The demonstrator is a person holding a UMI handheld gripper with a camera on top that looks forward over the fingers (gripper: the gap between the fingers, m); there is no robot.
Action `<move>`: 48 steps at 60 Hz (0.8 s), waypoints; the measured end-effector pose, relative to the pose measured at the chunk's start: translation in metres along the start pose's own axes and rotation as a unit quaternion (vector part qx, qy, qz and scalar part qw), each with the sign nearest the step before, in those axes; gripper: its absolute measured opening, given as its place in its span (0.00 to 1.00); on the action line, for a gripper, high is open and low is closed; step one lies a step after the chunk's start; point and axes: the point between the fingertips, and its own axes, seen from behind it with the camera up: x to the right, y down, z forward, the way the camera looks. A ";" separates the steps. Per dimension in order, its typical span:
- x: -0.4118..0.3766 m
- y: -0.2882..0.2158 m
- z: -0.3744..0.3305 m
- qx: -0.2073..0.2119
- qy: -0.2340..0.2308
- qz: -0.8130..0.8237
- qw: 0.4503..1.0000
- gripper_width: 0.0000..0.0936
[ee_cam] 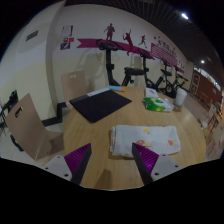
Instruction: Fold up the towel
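Towel [140, 139] lay flat on table [95, 150], just beyond jaws | gripper [112, 160] hovered, spread, holding nothing | advice: descend squarely on near edge, pinch one layer only

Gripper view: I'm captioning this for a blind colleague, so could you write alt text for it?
A white towel with coloured spots lies folded on a wooden table, just ahead of the open, empty gripper. Beyond the towel lie a black mat and a green object; a wooden chair stands beside the table.
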 end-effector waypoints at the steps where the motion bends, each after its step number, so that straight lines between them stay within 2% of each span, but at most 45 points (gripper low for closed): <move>1: 0.000 0.002 0.007 -0.003 0.000 0.000 1.000 0.91; 12: 0.004 0.005 0.071 -0.017 0.004 -0.002 1.000 0.91; 18: 0.011 0.010 0.098 -0.033 0.015 0.001 0.999 0.85; 20: 0.015 0.017 0.104 -0.046 0.020 -0.001 0.999 0.72; 22: 0.014 0.011 0.109 -0.035 0.015 0.006 0.999 0.57; 28: 0.019 0.010 0.113 -0.040 0.028 -0.024 0.999 0.13; 30: 0.022 0.011 0.112 -0.047 0.034 -0.033 0.998 0.05; 33: 0.016 0.013 0.107 -0.065 0.022 -0.031 0.997 0.03; 36: 0.001 0.007 0.097 -0.076 -0.021 -0.005 0.997 0.03; 38: -0.004 -0.004 0.089 -0.070 -0.041 0.017 0.997 0.03; 48: 0.035 -0.069 0.038 -0.041 -0.078 0.080 0.993 0.03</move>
